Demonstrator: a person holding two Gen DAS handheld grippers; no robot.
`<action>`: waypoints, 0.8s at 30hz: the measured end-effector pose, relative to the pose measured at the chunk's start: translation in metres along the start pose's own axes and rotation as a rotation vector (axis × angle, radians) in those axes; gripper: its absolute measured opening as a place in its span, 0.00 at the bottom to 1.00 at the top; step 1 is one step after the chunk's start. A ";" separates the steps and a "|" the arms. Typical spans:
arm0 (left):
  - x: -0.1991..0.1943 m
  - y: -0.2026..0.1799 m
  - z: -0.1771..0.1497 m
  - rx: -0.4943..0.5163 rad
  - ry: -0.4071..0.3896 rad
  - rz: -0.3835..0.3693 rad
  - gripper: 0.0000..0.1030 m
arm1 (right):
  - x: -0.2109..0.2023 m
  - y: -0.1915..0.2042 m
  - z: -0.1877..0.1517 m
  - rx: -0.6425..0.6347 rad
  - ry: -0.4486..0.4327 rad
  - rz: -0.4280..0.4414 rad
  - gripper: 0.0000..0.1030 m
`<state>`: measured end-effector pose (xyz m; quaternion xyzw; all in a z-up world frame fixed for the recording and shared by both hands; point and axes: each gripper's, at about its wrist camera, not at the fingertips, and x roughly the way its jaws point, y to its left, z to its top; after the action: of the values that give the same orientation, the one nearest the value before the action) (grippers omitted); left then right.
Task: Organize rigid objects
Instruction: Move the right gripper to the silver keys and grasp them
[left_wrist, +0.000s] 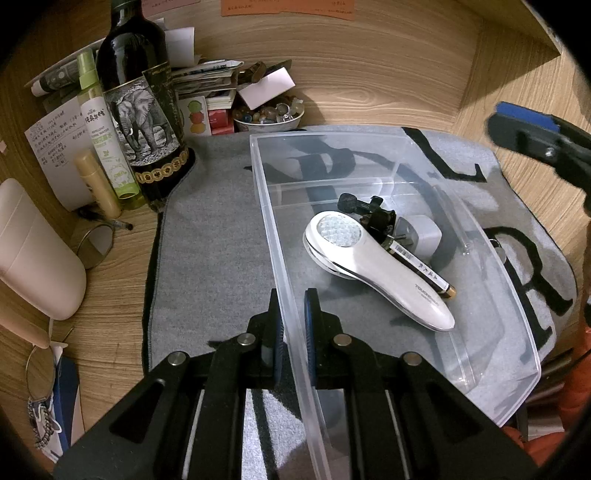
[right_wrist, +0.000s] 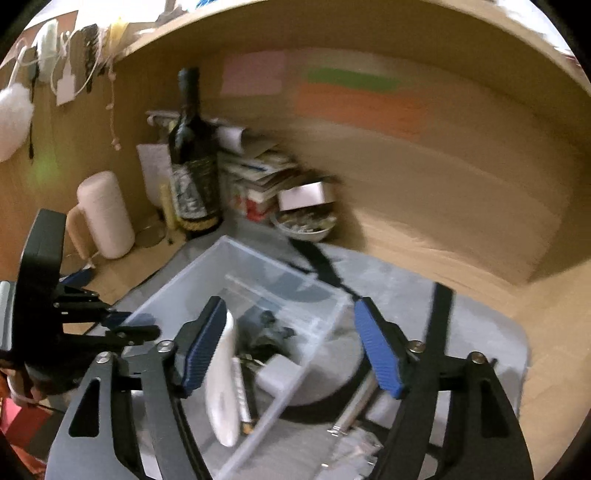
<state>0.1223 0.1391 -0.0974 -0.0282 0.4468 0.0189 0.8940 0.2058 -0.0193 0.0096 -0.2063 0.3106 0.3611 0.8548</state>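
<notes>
Item: clear plastic bin (left_wrist: 369, 147) on grey mat, centre. L gripper (left_wrist: 293, 325) pinched shut on its near wall; keep that hold steady. Contents: white handheld device (left_wrist: 373, 266), black clip, pen, at 2 o'clock of the L gripper. R gripper (right_wrist: 291, 347) wide apart, empty (above bin): lift clear before next pick, e.g. the metal rod (right_wrist: 354, 406) outside.

Both views are dim and warm-toned, with strong fisheye bending and black vignette at the corners. The left wrist view is sharp; the clear bin (left_wrist: 369, 229) shows pale glare along its walls, and shadows fall leftward on the grey mat (left_wrist: 207, 236). The right wrist view is smeared, probably motion blur, with overexposed patches top left.
</notes>
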 end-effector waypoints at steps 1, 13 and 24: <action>0.000 0.000 0.000 0.000 0.000 0.000 0.09 | -0.005 -0.005 -0.002 0.007 -0.006 -0.015 0.69; 0.000 0.000 0.000 -0.001 -0.001 -0.001 0.09 | -0.010 -0.050 -0.053 0.120 0.092 -0.118 0.70; -0.001 0.001 0.000 -0.004 -0.003 -0.003 0.09 | 0.025 -0.069 -0.120 0.251 0.277 -0.111 0.70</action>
<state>0.1218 0.1401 -0.0971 -0.0305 0.4454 0.0187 0.8946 0.2254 -0.1209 -0.0852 -0.1625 0.4560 0.2397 0.8415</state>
